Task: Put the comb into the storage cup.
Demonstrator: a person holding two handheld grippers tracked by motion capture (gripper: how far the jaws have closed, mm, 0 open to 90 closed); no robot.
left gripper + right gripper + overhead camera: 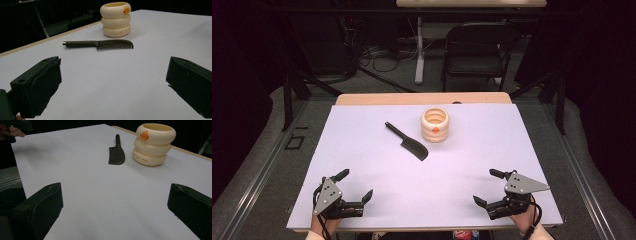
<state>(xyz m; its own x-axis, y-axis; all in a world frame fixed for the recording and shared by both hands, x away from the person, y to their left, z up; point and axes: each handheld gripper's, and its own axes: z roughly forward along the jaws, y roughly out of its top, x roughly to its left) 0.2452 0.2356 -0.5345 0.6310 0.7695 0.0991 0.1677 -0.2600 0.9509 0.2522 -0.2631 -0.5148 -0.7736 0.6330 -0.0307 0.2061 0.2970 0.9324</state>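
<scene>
A black comb (pixel 408 142) lies flat on the white table sheet (pixel 362 150), handle toward the far left. Just right of it stands a cream ribbed ring-shaped holder (pixel 435 125) with an orange mark on its side. My left gripper (pixel 354 185) rests near the front left corner, jaws wide apart with nothing between them. My right gripper (pixel 488 186) rests near the front right corner, also open and empty. The comb (pixel 100 44) and holder (pixel 116 19) lie well ahead in the left gripper view. Ahead in the right gripper view, the comb (pixel 116 152) sits left of the holder (pixel 153 143).
A wooden table edge (pixel 422 98) shows beyond the sheet. A folding chair (pixel 474 50), a table leg and cables stand on the floor behind. Metal rails run along both sides of the table. In the right gripper view the person's other hand (pixel 12 131) shows at top left.
</scene>
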